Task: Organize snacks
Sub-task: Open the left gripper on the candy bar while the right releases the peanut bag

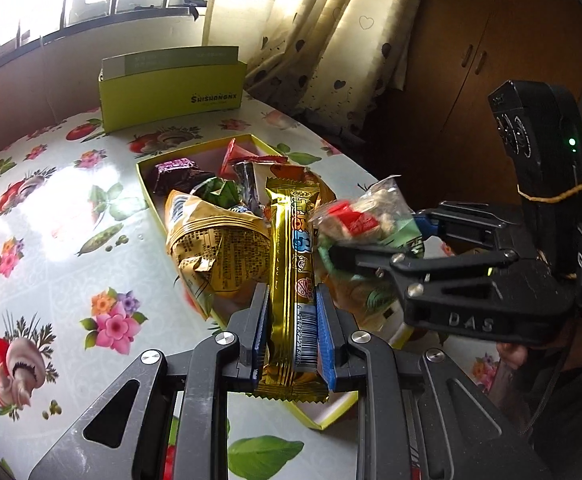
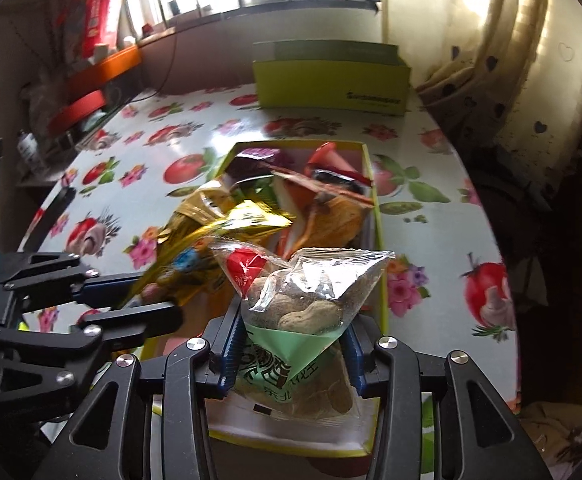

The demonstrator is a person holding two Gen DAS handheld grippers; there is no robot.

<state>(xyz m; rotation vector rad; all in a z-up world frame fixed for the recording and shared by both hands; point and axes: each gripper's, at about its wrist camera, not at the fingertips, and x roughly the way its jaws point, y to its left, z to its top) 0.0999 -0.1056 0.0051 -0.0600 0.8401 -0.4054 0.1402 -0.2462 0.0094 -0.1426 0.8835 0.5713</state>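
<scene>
My left gripper (image 1: pixel 291 292) is shut on a long gold snack bar (image 1: pixel 291 216), pinched near its lower end between the blue pads. The bar hangs over a shallow yellow-green tray (image 1: pixel 147 184) heaped with several snack packets. In the right wrist view the same bar (image 2: pixel 211 236) sticks out of the left gripper (image 2: pixel 151 300) at the left. My right gripper (image 2: pixel 291 320) is shut on a clear bag of peanuts (image 2: pixel 303 292) with a green and red label, above the tray's near end (image 2: pixel 379 216). From the left wrist the right gripper (image 1: pixel 375 236) and the bag (image 1: pixel 363 216) sit just right of the bar.
A yellow-green box lid (image 1: pixel 171 92) stands upright at the table's far edge. The table (image 1: pixel 51 200) wears a glossy floral oilcloth. A heart-print curtain (image 1: pixel 331 40) hangs at the right, and cluttered shelves (image 2: pixel 91 60) stand at the left. A hand (image 1: pixel 511 352) holds the right gripper.
</scene>
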